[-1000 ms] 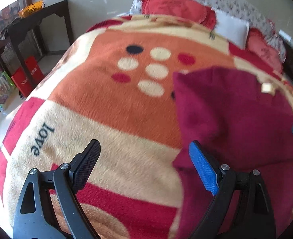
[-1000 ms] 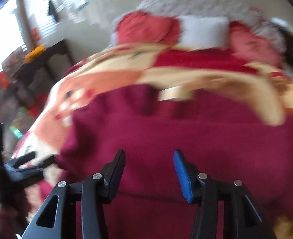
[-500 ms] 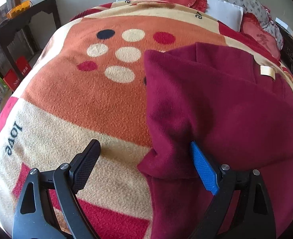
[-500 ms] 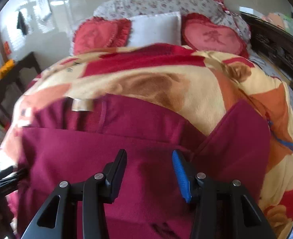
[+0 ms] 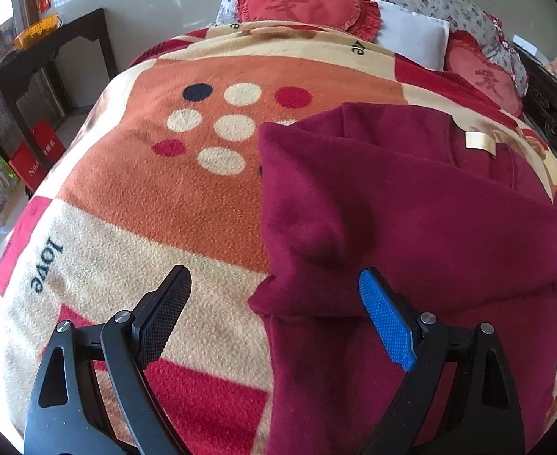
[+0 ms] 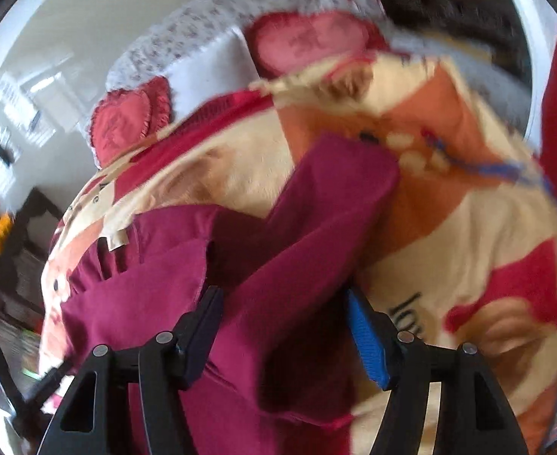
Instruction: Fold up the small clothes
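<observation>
Dark red fleece top (image 5: 411, 227) lies on the bed blanket (image 5: 157, 204). Your left gripper (image 5: 274, 314) is wide apart over its edge, holding nothing. Your right gripper (image 6: 284, 326) gapes around a sleeve (image 6: 316, 227), not pinching.

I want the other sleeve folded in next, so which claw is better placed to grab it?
Right, probably. The right claw is open with the unfolded sleeve of the maroon fleece top lying between its fingers. The left claw is open over the side already folded in.
</observation>
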Motion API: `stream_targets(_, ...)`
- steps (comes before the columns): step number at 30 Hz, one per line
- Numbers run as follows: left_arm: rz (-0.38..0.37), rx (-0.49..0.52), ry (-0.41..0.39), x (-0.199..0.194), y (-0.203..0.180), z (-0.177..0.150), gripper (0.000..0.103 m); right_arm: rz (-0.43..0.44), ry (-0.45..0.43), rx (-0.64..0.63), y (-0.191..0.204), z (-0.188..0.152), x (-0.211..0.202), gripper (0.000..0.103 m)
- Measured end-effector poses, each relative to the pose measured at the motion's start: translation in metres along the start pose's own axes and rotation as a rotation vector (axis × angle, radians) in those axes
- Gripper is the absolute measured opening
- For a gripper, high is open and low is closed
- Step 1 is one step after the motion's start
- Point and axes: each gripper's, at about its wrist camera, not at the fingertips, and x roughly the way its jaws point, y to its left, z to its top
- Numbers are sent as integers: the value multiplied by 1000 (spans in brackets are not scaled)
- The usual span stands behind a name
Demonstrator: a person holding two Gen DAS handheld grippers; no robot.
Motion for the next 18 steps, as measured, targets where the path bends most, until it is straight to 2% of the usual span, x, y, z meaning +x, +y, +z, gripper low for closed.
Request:
stream_targets(2,5,10,3,-1,-3,-1,91,63,41,52,-5,1,18,60)
stream_targets(4,11,17,6,-2,-3,-1,91,60,20,70,-7,1,22,26)
stream_targets(5,14,19,4,-3,-3,-1,91,52,-2,59,-8,1,18,19)
stream_targets(6,15,18,3,-3,-3,-1,91,43,-33,39,-8,1,12,6)
stream_targets(10,8,5,0,-4,-5,-2,91,-110,-145,-42,-16,6,-19,5)
stream_targets(11,6,5,0,-4,-6,-2,91,-172,-164,-52,-23,9,-26,5)
stream_targets(13,4,14,4,-3,-11,-2,91,-250,-176,-50,-36,14,-33,5)
stream_targets(15,5,25,4,-3,-15,-3,91,-284,-132,-55,-46,18,-36,6)
stream_targets(17,9,34,5,-2,-18,-4,91,-324,-108,-80,-46,17,-41,20)
stream_targets(18,9,34,4,-2,-18,-4,91,-343,-143,-95,-44,14,-49,42)
